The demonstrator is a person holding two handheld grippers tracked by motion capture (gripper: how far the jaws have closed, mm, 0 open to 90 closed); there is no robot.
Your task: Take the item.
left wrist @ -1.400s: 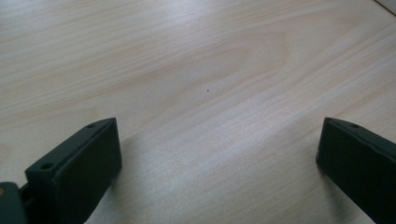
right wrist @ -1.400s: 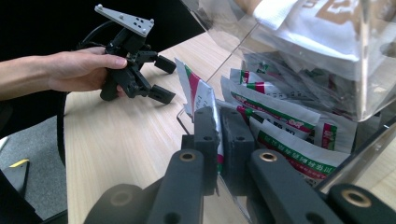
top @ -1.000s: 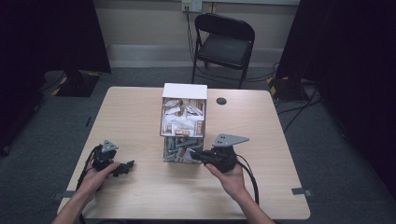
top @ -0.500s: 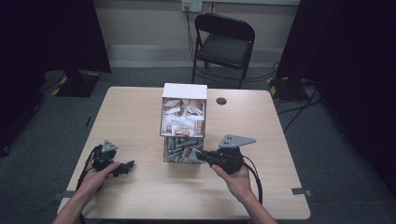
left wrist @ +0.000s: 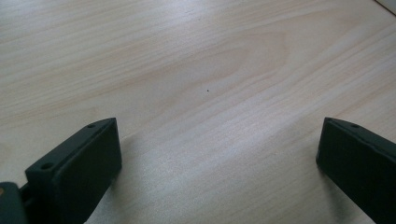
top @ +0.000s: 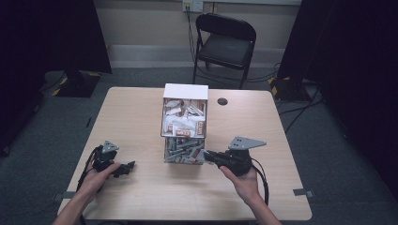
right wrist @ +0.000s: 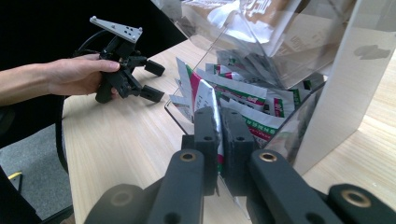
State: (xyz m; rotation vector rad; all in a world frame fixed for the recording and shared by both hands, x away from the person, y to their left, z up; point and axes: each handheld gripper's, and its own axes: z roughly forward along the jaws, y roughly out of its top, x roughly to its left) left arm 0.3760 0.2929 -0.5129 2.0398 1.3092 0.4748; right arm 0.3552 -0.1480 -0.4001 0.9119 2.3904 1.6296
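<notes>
Two hands are on the table (top: 141, 197), one gripper each. The right hand (top: 244, 183) reaches in from the bottom of the high view, forearm angled up and left, holding the right gripper (top: 209, 156) roughly level with its tips pointing at the lower compartment of the clear dispenser box (top: 184, 123). In the right gripper view its jaws are pinched nearly together on one sachet (right wrist: 205, 100), a white packet with green and red print. The packet stands up on edge between the pads, sticking out of the box's open bottom slot, with more of the same sachets piled right behind it. The box's upper section holds brown and white packets.

The left hand (top: 96, 178) sits low near the table's near-left edge, well apart from the box. The left gripper (top: 127, 167) points right, jaws spread wide over bare wood, nothing between them.
</notes>
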